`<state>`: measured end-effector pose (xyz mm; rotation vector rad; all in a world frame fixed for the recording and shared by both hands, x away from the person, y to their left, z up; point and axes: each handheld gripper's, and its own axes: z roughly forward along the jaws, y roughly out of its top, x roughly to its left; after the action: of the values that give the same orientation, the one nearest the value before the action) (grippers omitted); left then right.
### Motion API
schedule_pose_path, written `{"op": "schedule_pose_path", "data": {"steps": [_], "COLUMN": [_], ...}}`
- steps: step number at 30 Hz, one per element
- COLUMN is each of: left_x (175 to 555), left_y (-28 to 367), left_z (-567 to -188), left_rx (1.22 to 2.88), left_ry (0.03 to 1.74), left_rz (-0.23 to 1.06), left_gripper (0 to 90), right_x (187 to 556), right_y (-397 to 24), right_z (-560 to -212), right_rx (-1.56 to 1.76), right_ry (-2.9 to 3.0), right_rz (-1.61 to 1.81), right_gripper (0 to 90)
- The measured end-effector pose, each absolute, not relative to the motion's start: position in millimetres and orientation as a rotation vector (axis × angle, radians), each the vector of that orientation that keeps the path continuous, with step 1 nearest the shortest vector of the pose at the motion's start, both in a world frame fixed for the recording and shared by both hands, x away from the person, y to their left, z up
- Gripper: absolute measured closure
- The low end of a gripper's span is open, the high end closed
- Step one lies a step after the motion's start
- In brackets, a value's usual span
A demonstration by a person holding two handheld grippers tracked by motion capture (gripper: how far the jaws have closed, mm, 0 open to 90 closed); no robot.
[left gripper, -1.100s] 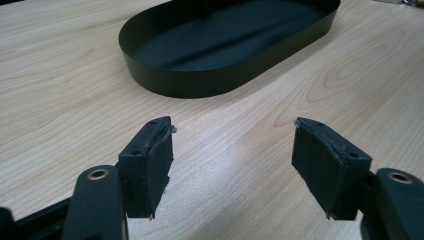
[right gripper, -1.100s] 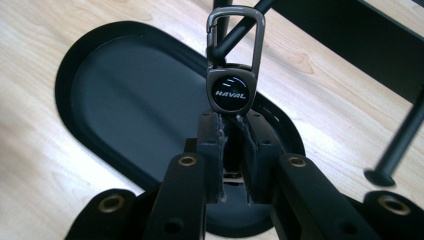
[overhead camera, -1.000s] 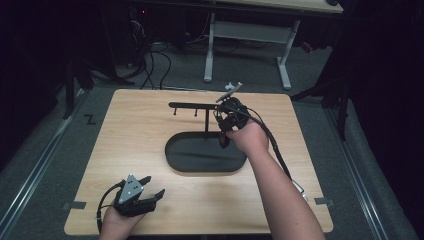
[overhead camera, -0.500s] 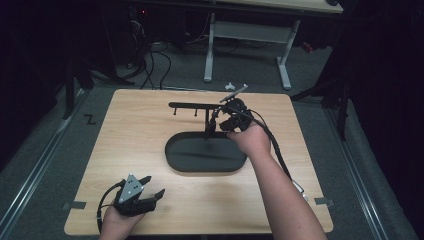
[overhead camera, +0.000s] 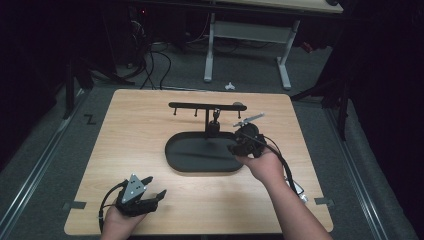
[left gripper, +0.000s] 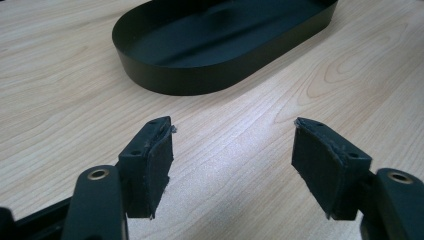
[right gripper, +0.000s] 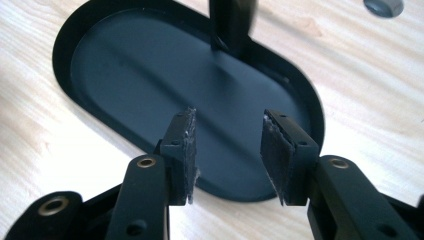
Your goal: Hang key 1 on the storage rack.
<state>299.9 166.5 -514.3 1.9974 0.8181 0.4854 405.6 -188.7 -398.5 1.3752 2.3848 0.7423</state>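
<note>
Wooden table, dark room. Stand upright on its oval base, looks assembled. Right gripper over the base's right end, jaws just been opening, nothing between them. Left gripper idle near the front edge, jaws half-open, empty. Probably only retreat left.

Wooden table, grey desk frame behind it, perhaps cables on floor.

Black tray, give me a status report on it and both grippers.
Left gripper open, idle near table's front edge. Right gripper just been opening, nothing between its jaws, over tray's right end. Tray bare inside, stand post at its far rim. Nothing in the way.
</note>
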Motion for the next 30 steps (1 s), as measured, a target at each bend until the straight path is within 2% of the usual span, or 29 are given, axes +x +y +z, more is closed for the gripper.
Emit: {"op": "schedule_pose_path", "data": {"steps": [9, 23, 30], "left_x": [299, 301, 298], "left_y": [162, 161, 156], "left_z": [-515, -516, -514], "left_rx": [2.013, 2.016, 2.028], "left_ry": [0.804, 0.809, 0.794], "left_rz": [0.487, 0.495, 0.506], "left_gripper": [33.3, 33.3, 33.3], "right_x": [359, 301, 300], "right_y": [-204, -243, -272], "right_z": [-444, -503, -504], "right_rx": [1.309, 1.317, 1.404], "right_ry": [2.329, 2.202, 2.185], "right_rz": [0.836, 0.989, 0.96], "right_gripper": [54.6, 54.6, 56.0]}}
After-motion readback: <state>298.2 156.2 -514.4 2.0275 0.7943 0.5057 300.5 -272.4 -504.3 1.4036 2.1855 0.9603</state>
